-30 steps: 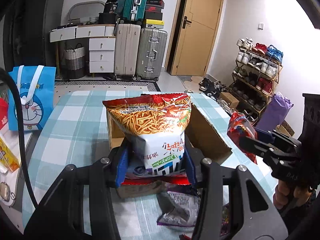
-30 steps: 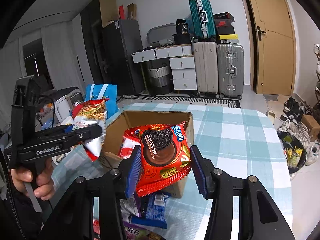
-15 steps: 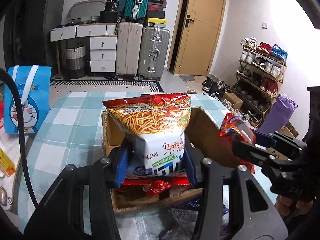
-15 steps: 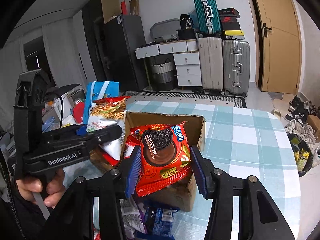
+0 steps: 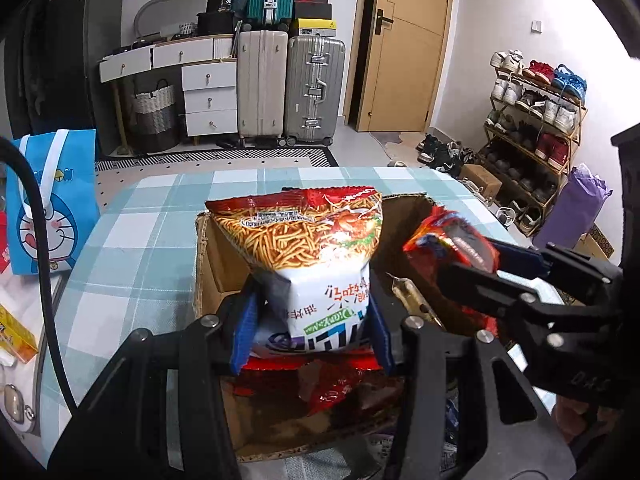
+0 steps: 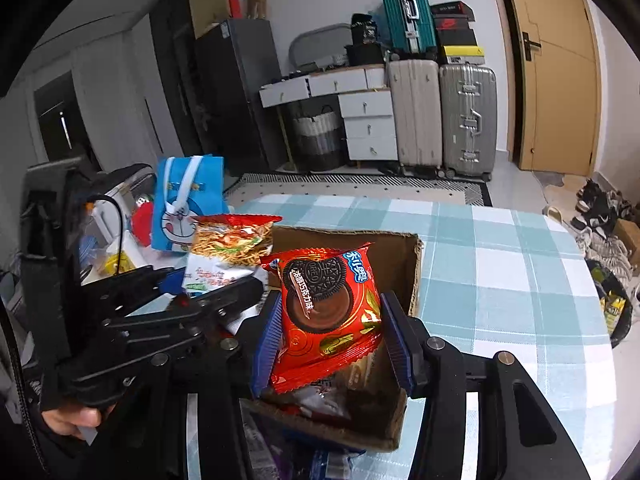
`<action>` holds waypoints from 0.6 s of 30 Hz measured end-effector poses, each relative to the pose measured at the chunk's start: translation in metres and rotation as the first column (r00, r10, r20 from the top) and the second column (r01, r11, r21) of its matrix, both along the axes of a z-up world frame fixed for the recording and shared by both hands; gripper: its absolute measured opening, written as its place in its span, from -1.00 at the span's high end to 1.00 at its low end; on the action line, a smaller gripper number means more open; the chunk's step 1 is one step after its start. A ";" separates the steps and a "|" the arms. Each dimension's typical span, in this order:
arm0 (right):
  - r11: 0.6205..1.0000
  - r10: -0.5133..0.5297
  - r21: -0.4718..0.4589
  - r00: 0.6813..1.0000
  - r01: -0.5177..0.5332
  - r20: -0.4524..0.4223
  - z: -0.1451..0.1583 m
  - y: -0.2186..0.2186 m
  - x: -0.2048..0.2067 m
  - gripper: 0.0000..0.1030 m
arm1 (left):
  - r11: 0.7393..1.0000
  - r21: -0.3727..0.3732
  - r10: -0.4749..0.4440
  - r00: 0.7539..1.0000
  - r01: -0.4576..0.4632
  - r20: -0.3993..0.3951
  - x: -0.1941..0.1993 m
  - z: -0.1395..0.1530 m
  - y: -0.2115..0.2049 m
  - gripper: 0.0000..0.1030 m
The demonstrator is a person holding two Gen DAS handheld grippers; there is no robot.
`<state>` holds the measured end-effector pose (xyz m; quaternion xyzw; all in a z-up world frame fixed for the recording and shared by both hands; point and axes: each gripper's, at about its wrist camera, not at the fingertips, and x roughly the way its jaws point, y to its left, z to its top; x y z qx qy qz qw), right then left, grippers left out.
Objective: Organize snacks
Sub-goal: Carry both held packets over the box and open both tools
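Note:
My left gripper point(image 5: 312, 332) is shut on a noodle-snack bag point(image 5: 308, 248), red on top and white below, held upright over the open cardboard box point(image 5: 208, 264). My right gripper point(image 6: 332, 340) is shut on a red Oreo packet point(image 6: 328, 304), also over the box point(image 6: 404, 264). The right gripper with its red packet point(image 5: 452, 248) shows at the right of the left wrist view. The left gripper with its noodle bag point(image 6: 228, 248) shows at the left of the right wrist view. A red packet point(image 5: 332, 388) lies inside the box.
The box sits on a table with a blue-checked cloth point(image 6: 500, 280). More packets point(image 6: 280, 452) lie on the table in front of the box. A blue Doraemon bag point(image 5: 52, 208) stands at the table's left. Suitcases, drawers and a shoe rack stand beyond.
Both grippers have moved forward and down with their packets, from in front of the box to over its opening. The right gripper has come closer to the left one.

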<state>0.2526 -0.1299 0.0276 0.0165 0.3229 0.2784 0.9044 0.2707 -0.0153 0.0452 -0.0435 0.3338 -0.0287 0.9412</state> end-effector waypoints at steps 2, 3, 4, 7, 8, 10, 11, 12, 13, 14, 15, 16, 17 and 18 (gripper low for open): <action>1.000 0.002 0.004 1.000 -0.002 -0.007 -0.004 0.002 0.004 0.05 | 1.000 0.004 0.002 1.000 -0.002 -0.004 0.001 -0.001 -0.001 0.13; 1.000 -0.005 -0.002 1.000 0.005 -0.016 -0.007 0.003 0.007 0.05 | 1.000 0.006 0.003 1.000 -0.003 -0.007 0.002 -0.002 -0.001 0.13; 1.000 -0.006 -0.005 1.000 0.006 -0.017 -0.009 0.003 0.008 0.05 | 1.000 0.007 0.003 1.000 -0.003 -0.012 0.002 -0.003 0.000 0.13; 1.000 -0.001 0.008 1.000 0.001 -0.018 -0.014 0.002 0.011 0.05 | 1.000 0.007 0.002 1.000 -0.002 -0.010 0.006 -0.004 -0.002 0.13; 1.000 -0.004 0.013 1.000 0.004 -0.021 -0.015 0.000 0.011 0.05 | 1.000 0.007 0.004 1.000 -0.004 -0.012 0.008 -0.006 -0.002 0.13; 1.000 -0.016 0.015 1.000 0.016 -0.018 -0.015 -0.002 0.012 0.04 | 1.000 0.009 0.004 1.000 -0.003 -0.014 0.008 -0.007 -0.002 0.12; 1.000 -0.019 0.020 1.000 0.019 -0.020 -0.015 -0.004 0.013 0.01 | 1.000 0.010 0.002 1.000 -0.002 -0.020 0.010 -0.008 -0.003 0.10; 0.999 -0.017 0.029 1.000 0.018 -0.024 -0.015 -0.006 0.013 -0.04 | 1.000 0.006 -0.004 1.000 0.004 -0.025 0.009 -0.009 -0.003 0.02; 0.999 -0.016 0.040 1.000 0.017 -0.024 -0.013 -0.008 0.012 -0.11 | 1.000 0.002 -0.011 1.000 0.011 -0.026 0.003 -0.008 -0.005 -0.05; 0.999 -0.012 0.045 1.000 0.013 -0.019 -0.011 -0.010 0.010 -0.17 | 1.000 -0.001 -0.014 1.000 0.014 -0.027 0.003 -0.008 -0.004 -0.28; 0.999 -0.005 0.043 1.000 0.005 -0.006 -0.008 -0.011 0.006 -0.34 | 1.000 0.003 -0.012 1.000 0.012 -0.026 0.001 -0.008 -0.004 -0.54; 0.999 0.000 0.044 1.000 0.000 0.004 -0.006 -0.013 0.003 -0.54 | 1.000 0.004 -0.010 1.000 0.010 -0.023 -0.002 -0.008 -0.004 -0.59; 0.999 0.003 0.047 1.000 -0.004 0.018 -0.003 -0.015 -0.002 -0.62 | 1.000 0.004 -0.010 1.000 0.010 -0.018 -0.005 -0.008 -0.004 -0.61; 0.998 0.003 0.057 1.000 -0.005 0.027 0.000 -0.019 -0.007 -0.70 | 1.000 0.001 -0.016 1.000 0.016 -0.016 -0.009 -0.006 -0.003 -0.65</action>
